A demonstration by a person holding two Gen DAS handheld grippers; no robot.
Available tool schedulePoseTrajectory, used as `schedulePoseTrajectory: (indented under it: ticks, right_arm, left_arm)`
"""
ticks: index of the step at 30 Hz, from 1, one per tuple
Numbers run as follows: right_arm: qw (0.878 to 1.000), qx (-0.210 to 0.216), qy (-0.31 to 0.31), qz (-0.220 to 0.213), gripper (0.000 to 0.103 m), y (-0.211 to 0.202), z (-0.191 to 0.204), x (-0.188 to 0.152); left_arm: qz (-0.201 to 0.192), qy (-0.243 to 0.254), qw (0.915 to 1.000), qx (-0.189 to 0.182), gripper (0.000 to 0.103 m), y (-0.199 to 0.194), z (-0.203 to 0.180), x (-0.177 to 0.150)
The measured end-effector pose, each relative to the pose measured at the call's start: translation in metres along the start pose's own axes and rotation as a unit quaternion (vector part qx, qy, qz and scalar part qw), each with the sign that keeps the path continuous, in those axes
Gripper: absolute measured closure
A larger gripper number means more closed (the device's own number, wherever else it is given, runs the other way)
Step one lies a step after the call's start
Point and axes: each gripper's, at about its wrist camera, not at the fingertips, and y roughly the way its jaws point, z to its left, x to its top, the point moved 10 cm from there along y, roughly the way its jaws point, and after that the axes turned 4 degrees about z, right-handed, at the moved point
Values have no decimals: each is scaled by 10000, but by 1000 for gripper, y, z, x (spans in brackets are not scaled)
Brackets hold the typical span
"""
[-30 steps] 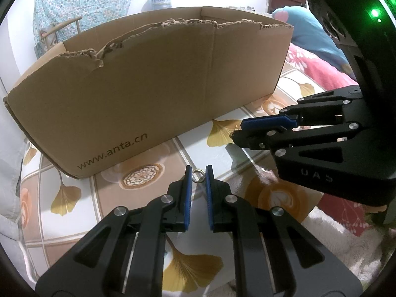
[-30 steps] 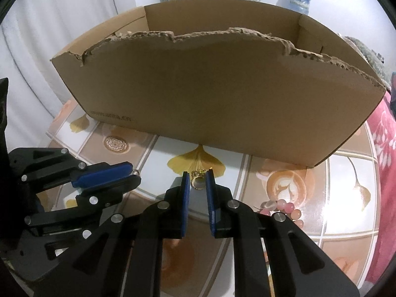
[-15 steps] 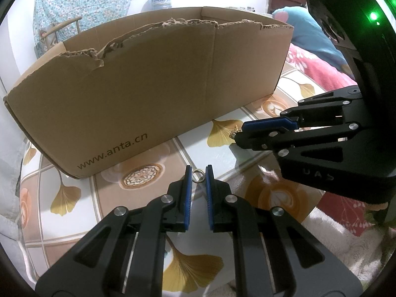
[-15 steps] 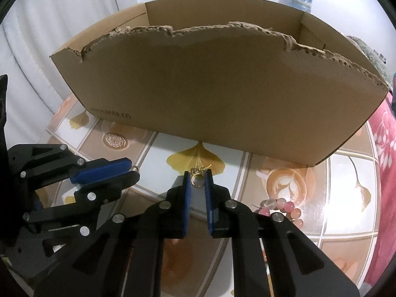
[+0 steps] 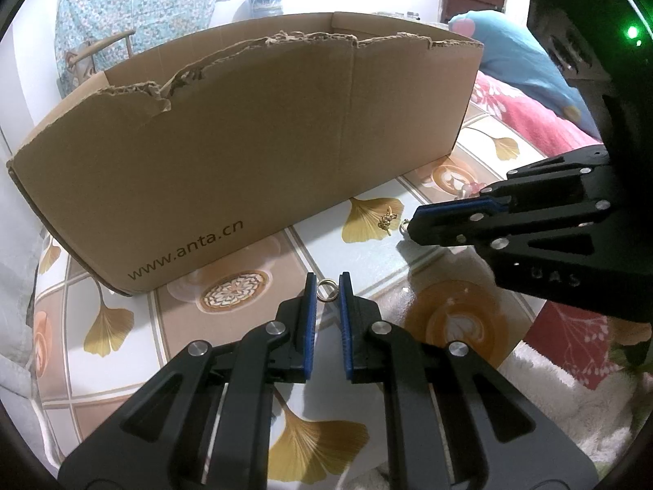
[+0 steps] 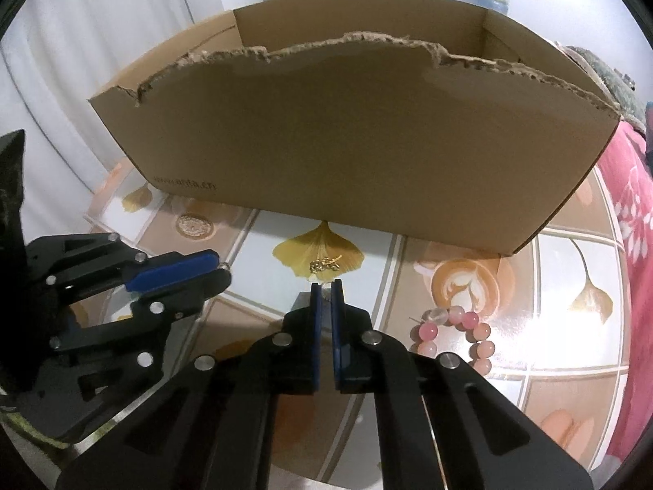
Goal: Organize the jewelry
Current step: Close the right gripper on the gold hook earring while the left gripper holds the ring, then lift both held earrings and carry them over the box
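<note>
Beside the cardboard box (image 5: 261, 155), the left gripper (image 5: 326, 286) pinches a small ring (image 5: 327, 289) at its fingertips. Keep that pinch steady. Further right, the right gripper (image 6: 325, 286), narrower than a second ago, has closed to a sliver on a tiny ring (image 6: 326, 284); lift slowly. A gold chain (image 6: 324, 263) now lies clear ahead.

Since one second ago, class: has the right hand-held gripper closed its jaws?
Yes. The right hand-held gripper has narrowed its jaws, now pinching a small ring just short of the gold chain on the yellow leaf print.
</note>
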Motion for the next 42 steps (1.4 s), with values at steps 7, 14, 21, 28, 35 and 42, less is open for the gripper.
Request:
schedulePoseTrajectory:
  ticks: [7,14,21,28,35,42]
  right_arm:
    - [9998,-135,-127,-89,68,2,0,7]
    - [9989,-377,-263,0,73,9,4,7]
    - [9991,-358,-204,50,81,9,3,7]
    - [9996,-242,-95,83,92,10,-4,9]
    - [9999,-139,28,3,92,10,-15,6]
    - [9999,-122,98,-63,92,1,-25,4]
  left_arm:
    - [2,6,10000,9,93,0,0,1]
    - [1,-2,10000,5,93,1,-1,0]
    - [-8,0,10000,-2,93,1,-2,0]
    - [-21,-20,10000,-20,93,2,-3,2]
    - [-33,-17,10000,-35,93,2,-4,2]
    - [-33,0,10000,-36,93,1,-3,2]
